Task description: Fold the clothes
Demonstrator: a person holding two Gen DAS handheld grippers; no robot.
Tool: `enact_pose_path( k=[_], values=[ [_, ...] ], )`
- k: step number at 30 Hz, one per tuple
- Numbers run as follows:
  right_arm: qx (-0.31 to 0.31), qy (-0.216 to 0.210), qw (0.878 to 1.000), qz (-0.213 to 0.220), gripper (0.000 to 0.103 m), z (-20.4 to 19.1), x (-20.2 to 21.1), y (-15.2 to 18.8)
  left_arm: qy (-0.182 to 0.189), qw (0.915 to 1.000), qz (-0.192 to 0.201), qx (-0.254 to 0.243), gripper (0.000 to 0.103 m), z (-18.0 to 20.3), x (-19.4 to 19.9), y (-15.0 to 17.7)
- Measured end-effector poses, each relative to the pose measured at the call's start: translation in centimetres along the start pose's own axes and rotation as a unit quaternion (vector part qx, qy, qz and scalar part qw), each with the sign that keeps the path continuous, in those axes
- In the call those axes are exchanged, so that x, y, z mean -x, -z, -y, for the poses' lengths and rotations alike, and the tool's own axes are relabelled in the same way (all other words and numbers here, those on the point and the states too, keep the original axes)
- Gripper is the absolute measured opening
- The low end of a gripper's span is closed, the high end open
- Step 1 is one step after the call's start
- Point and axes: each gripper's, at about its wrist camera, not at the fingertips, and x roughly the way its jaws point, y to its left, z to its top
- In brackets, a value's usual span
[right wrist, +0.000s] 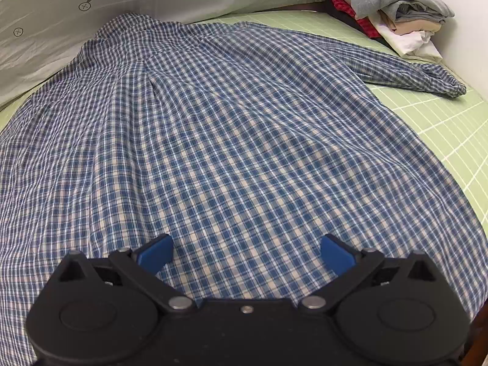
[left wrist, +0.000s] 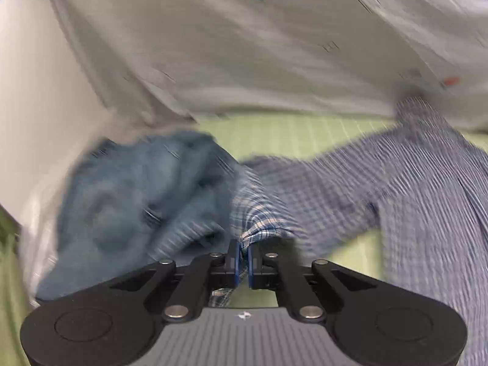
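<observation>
Folding was judged barely started. The blue plaid shirt was laid flat, back up, across the green grid-lined mat, one sleeve stretched to the far right. No completed fold was seen. The left gripper was clamped on a bunched edge of that shirt, beside a crumpled denim garment at left; that view was motion-blurred. The right gripper was held spread wide above the near hem, nothing pinched. A stack of folded clothes sat far right. Sleeves and body remained to be folded.
</observation>
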Motion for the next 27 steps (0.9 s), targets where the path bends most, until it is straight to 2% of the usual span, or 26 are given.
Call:
enact_pose_path(
  k=[3,7,9,11,13,16,17,22,27],
  values=[
    [0.000,0.000,1.000,0.002,0.103,0.0,0.0,0.0,0.049,0.9971,-0.054,0.022,0.011,1.9,-1.8,1.3],
    [-0.001,0.001,1.000,0.004,0.103,-0.1,0.0,0.0,0.079,0.9939,-0.055,0.054,0.033,1.5,-1.8,2.0],
    [-0.002,0.001,1.000,0.005,0.103,-0.1,0.0,0.1,0.074,0.9934,-0.041,0.078,0.043,0.1,-1.4,2.0],
    [-0.002,0.002,1.000,0.006,0.103,-0.2,0.0,0.1,0.058,0.9917,-0.023,0.113,0.058,-1.9,-1.1,1.8],
    [-0.003,0.002,1.000,0.008,0.103,-0.2,0.0,0.1,0.029,0.9887,-0.018,0.146,0.063,-3.8,-1.5,1.7],
    [-0.007,0.005,1.000,0.012,0.103,-0.4,-0.1,0.1,-0.017,0.9832,-0.063,0.170,0.063,-5.9,-3.4,2.0],
    [-0.008,0.006,1.000,0.012,0.103,-0.5,-0.1,0.0,-0.020,0.9812,-0.078,0.176,0.063,-6.3,-3.9,2.3],
    [-0.014,0.010,1.000,0.011,0.103,-1.0,-0.2,-0.2,0.010,0.9721,-0.112,0.206,0.063,-7.1,-5.1,4.1],
    [-0.017,0.012,1.000,0.012,0.103,-1.1,-0.3,-0.2,0.021,0.9760,-0.117,0.182,0.059,-6.1,-6.0,4.7]
  ],
)
